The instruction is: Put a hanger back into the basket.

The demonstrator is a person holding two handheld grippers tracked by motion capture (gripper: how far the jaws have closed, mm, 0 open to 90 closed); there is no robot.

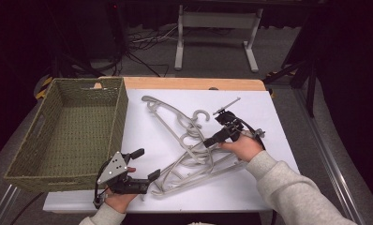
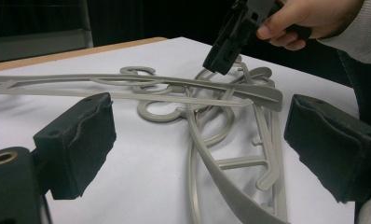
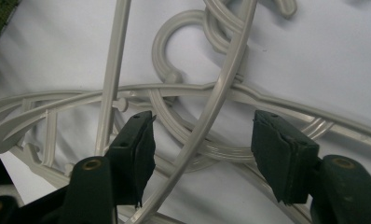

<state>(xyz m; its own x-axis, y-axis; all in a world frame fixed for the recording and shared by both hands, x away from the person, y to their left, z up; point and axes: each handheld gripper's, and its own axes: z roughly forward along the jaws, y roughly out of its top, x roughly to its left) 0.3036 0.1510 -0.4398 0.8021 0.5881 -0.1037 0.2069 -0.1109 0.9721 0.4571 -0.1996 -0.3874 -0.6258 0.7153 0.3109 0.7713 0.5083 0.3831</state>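
Several grey plastic hangers (image 1: 190, 140) lie tangled in a pile on the white table top (image 1: 255, 187). My left gripper (image 1: 146, 164) rests low at the front left, open, its jaws facing the near ends of the hangers (image 2: 221, 93) with nothing between the pads. My right gripper (image 1: 212, 140) hangs over the middle of the pile. In the right gripper view its jaws (image 3: 204, 154) stand apart astride a curved hanger bar (image 3: 221, 88), and neither pad presses on it. The left gripper view shows the right gripper (image 2: 223, 51) tilted down over the hooks.
A large woven green basket (image 1: 123, 112) stands at the table's left, with nothing in it. A wooden edge (image 1: 194, 83) runs along the table's far side. Beyond it are a stand's legs (image 1: 179, 47) and cables on the floor.
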